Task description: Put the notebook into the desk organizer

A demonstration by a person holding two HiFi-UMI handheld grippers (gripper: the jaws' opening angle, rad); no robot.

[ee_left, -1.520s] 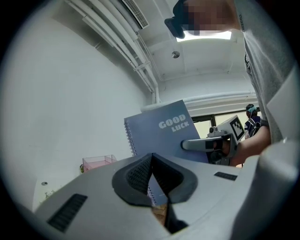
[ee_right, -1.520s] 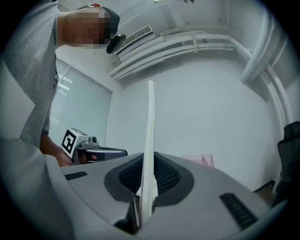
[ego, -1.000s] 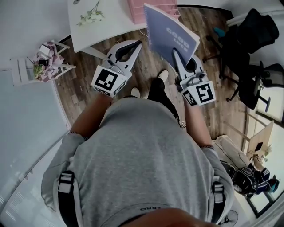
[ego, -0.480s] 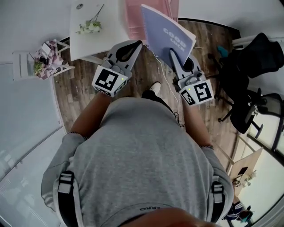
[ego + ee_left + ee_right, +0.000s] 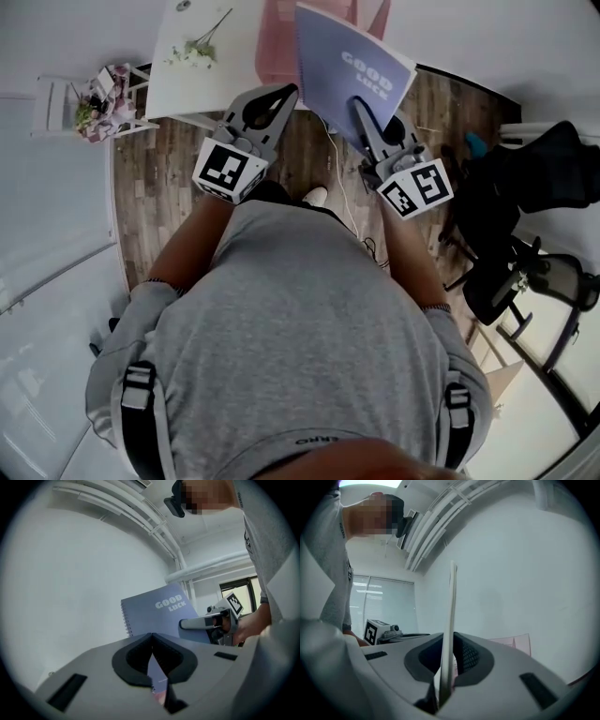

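A blue-grey spiral notebook (image 5: pixel 352 70) printed "GOOD LUCK" is held up in the air by its lower edge, with my right gripper (image 5: pixel 360 107) shut on it. It shows edge-on as a thin white sheet (image 5: pixel 452 597) between the jaws of the right gripper (image 5: pixel 449 637), and cover-on as a blue-grey notebook (image 5: pixel 157 616) from the left. The pink desk organizer (image 5: pixel 275 37) stands on the white desk (image 5: pixel 197 80), just beyond the notebook's left edge. My left gripper (image 5: pixel 285 92) hovers over the desk's near edge, shut and holding nothing; its jaws (image 5: pixel 151 634) meet at the tips.
A flower sprig (image 5: pixel 197 52) lies on the desk. A small white stand with flowers (image 5: pixel 98 101) is at the left on the wood floor (image 5: pixel 155 187). Black office chairs (image 5: pixel 525 197) stand at the right. A white cable (image 5: pixel 342 202) trails across the floor.
The desk and organizer have slid left and up in the head view, and the chairs lower right. Both grippers keep their pose and the notebook stays gripped.
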